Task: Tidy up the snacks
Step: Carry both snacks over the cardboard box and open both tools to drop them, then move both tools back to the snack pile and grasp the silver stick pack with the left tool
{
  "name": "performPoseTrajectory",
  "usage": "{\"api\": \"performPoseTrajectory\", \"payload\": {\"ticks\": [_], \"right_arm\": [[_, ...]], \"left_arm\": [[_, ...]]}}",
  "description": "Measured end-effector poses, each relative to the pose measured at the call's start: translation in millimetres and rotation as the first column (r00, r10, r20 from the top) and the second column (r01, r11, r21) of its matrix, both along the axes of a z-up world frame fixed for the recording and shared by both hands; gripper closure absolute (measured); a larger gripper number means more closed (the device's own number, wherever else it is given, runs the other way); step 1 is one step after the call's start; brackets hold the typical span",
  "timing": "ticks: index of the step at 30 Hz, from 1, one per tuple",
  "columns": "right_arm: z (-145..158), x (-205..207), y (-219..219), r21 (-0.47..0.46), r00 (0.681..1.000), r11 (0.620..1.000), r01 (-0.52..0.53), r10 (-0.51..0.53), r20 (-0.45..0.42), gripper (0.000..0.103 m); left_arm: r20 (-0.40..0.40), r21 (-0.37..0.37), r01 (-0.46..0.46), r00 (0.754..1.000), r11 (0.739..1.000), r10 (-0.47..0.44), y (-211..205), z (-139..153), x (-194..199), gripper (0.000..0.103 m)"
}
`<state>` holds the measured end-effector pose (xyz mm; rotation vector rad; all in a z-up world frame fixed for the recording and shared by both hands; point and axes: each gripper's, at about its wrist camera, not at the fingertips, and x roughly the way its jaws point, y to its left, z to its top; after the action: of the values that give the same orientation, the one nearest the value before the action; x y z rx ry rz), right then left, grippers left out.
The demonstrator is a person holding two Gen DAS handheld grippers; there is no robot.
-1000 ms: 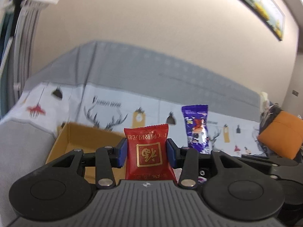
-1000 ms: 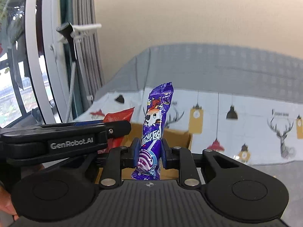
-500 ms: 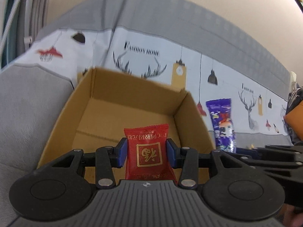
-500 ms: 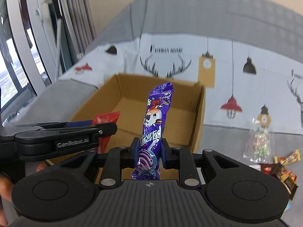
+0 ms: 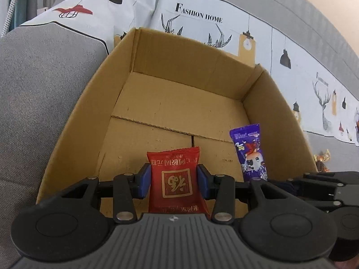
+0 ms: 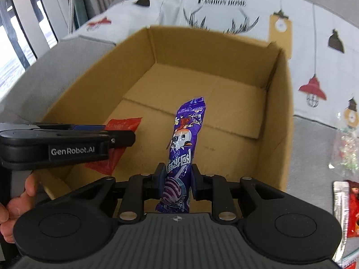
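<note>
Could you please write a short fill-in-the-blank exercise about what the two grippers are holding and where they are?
1. The left gripper is shut on the ____ snack packet.
2. The right gripper is shut on the ____ snack packet.
3. Both packets are held over the open ____ box.
4. The floor of that box holds ____ snacks.

Missing words: red; purple; cardboard; no

A plain brown cardboard box (image 5: 157, 89) sits before a white cloth (image 5: 224, 15) printed with black deer and lamps, a red packet (image 5: 175, 179) with gold characters and a purple cartoon-printed packet (image 6: 186, 134) over the box's floor.
</note>
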<state>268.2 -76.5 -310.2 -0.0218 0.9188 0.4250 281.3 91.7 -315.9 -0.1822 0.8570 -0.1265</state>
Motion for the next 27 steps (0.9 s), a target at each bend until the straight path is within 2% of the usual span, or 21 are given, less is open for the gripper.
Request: {"api": "performPoseTrajectory", "payload": {"ticks": [5,6,7,8,9,10,12,15,19,22,25,27], "right_arm": [[-9.2,2.3,-0.8,0.019,1.0,1.0,-0.016,0.016,-0.002,0.078],[-9.7,2.5,-2.3,0.037,1.0,0.999,-0.012,0.012,-0.005,0.071],[-9.6,3.5,-5.7,0.072,1.0,0.997,-0.006,0.007,-0.013,0.059],[-8.4,3.2,-9.0,0.116,1.0,0.993,-0.016,0.018,-0.02,0.039],[-6.2,1.1,-10.7,0.156,0.999,0.987,-0.033,0.036,-0.018,0.029],[-3.2,-2.7,-9.2,0.153,0.999,0.987,-0.046,0.047,-0.003,0.026],[5.2,-13.7,-7.2,0.127,0.997,0.99,-0.056,0.05,0.05,0.021],[18.1,-26.0,-17.0,0.157,0.996,0.986,-0.049,0.036,0.085,0.015],[38.9,-45.6,-51.2,0.214,0.994,0.977,-0.004,-0.019,0.106,0.012],[56.2,-65.6,-80.8,0.218,0.991,0.976,0.017,-0.046,0.128,0.011],[71.7,-96.4,-111.5,0.21,0.982,0.978,0.005,-0.045,0.185,0.007],[77.7,-117.0,-135.3,0.202,0.971,0.979,0.031,-0.078,0.227,0.003]], "left_arm": [[0.007,0.057,-0.006,1.0,0.998,0.006,-7.3,0.5,-0.6,0.055],[-0.001,0.064,-0.006,1.0,0.998,0.006,-9.3,0.2,-0.6,0.053],[-0.011,0.075,-0.007,1.0,0.997,0.008,-11.8,-0.1,-0.4,0.047],[-0.022,0.097,-0.018,1.0,0.995,0.02,-14.8,1.1,-1.0,0.04],[-0.024,0.106,-0.027,0.999,0.994,0.03,-16.4,3.8,-1.6,0.019],[-0.023,0.116,-0.035,0.999,0.993,0.038,-18.1,8.4,-3.6,0.006],[0.003,0.123,-0.038,0.999,0.992,0.038,-21.4,20.4,-10.6,0.005],[0.016,0.127,-0.036,0.999,0.991,0.034,-32.7,41.4,-20.2,0.002],[0.038,0.124,0.011,0.999,0.992,-0.016,-50.7,66.5,-39.9,0.0],[0.054,0.087,0.024,0.998,0.996,-0.029,-61.4,83.3,-64.1,0.0],[0.065,0.057,0.067,0.995,0.996,-0.07,-75.8,94.6,-82.7,0.0],[0.101,0.071,0.057,0.993,0.996,-0.064,-90.6,101.1,-94.1,0.0]]}}
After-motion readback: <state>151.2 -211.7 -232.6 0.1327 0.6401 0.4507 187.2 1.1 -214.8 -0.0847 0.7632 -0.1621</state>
